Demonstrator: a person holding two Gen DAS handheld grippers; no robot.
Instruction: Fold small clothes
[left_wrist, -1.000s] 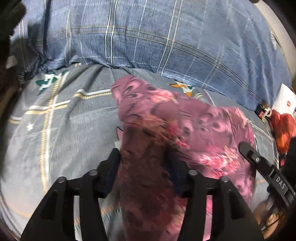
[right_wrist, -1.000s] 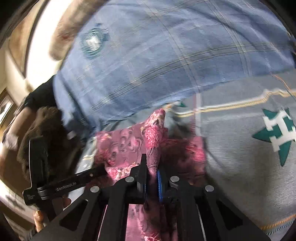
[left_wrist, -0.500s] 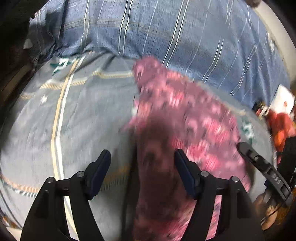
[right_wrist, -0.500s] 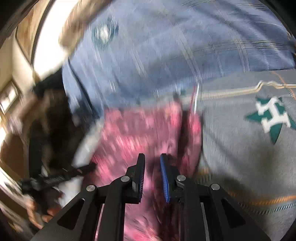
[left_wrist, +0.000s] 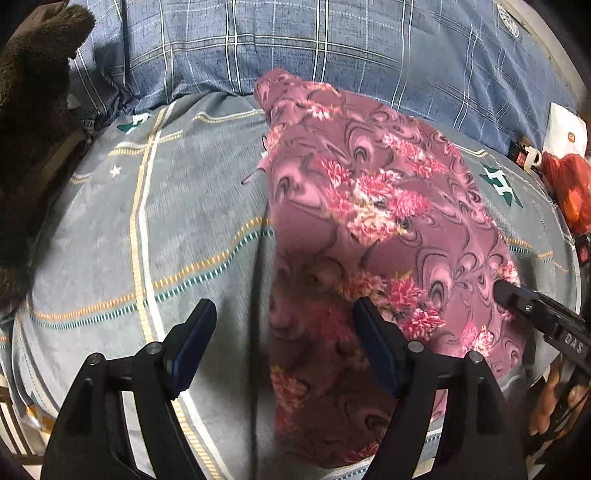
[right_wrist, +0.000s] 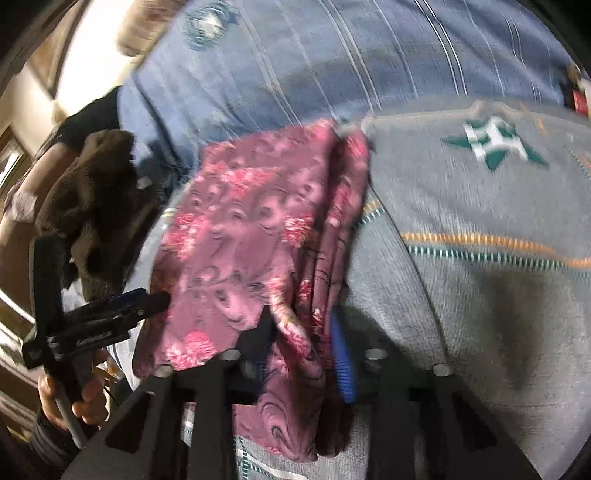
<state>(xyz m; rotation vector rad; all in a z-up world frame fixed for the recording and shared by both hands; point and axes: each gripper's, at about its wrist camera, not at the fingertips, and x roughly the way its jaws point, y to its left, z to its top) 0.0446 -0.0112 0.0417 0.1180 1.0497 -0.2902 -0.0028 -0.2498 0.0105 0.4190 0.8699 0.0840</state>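
A bed fills both views, and you are working over its grey sheet, which is crossed by white, orange and teal stripes and printed with green star shapes. Behind the sheet rises a blue plaid pillow, running the whole width at the back. A dark brown fuzzy cloth sits heaped at the bed's far left edge.

On the sheet lies the garment, a small soft piece in dusty mauve, printed with darker swirls and clusters of bright pink flowers. It spreads flat from just below the pillow down toward you, and its top corner touches the pillow's lower edge. In the right wrist view its right side is gathered into a thick, doubled ridge of folds running front to back.

Your left tool hangs over the near part of the garment with its blue-padded fingers set wide apart, one over bare sheet, the other over the fabric, gripping nothing.

Your right tool has the gathered ridge running between its fingers, which stand a little apart; the view is blurred, and you cannot tell whether they press the cloth.

A white card and some orange-red items sit at the far right.
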